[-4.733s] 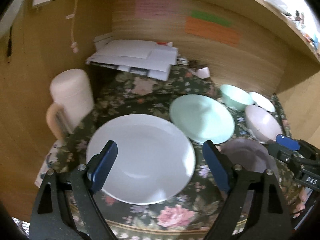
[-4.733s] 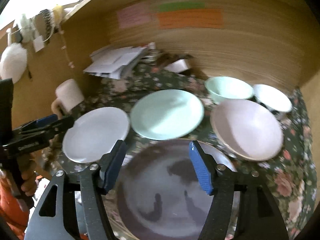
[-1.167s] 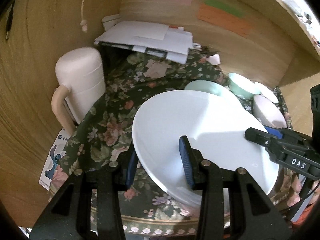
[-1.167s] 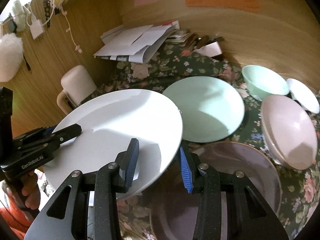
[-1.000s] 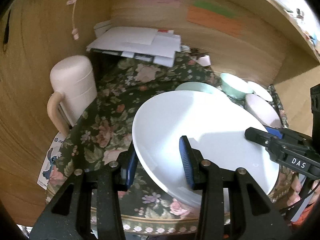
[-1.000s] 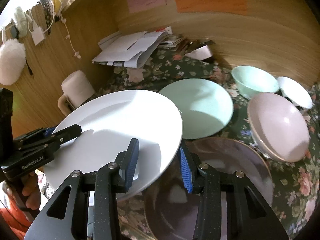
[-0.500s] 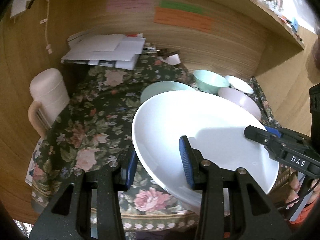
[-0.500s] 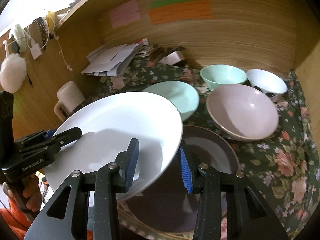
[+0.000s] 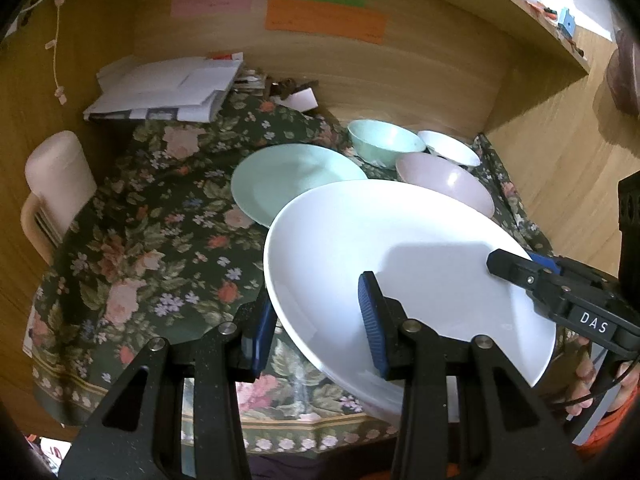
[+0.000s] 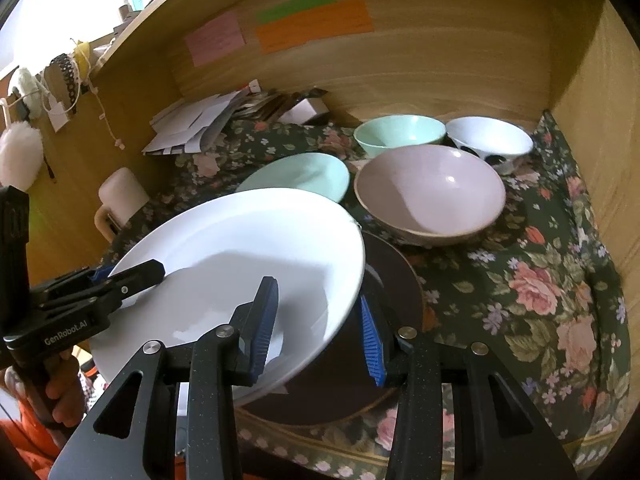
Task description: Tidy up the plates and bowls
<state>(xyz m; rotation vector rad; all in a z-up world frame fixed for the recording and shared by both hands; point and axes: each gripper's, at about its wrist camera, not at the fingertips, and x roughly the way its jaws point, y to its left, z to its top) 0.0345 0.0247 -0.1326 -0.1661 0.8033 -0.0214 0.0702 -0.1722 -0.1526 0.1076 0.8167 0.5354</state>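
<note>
Claws (image 9: 316,316) gripping white plate (image 9: 400,264), floral tablecloth (image 9: 152,232)

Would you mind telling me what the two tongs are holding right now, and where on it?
Both hold the white plate: the left tongs grip its left rim, the right tongs its right rim.

The white plate (image 9: 404,264) looks like glazed ceramic, smooth and glossy, as do the mint plate (image 9: 288,178), the pink bowl (image 10: 430,196) with its bright highlight, the mint bowl (image 10: 400,132) and the white bowl (image 10: 490,136). The dark plate (image 10: 394,280) has a duller sheen. A floral woven cloth (image 10: 540,280), matt, covers the desk. The walls are smooth wood-grain panel (image 9: 420,68) carrying matt paper notes (image 9: 326,20). Both grippers' arms are matt black speckled plastic with ribbed blue pads (image 10: 370,340) and shiny metal screws (image 10: 406,333).
</note>
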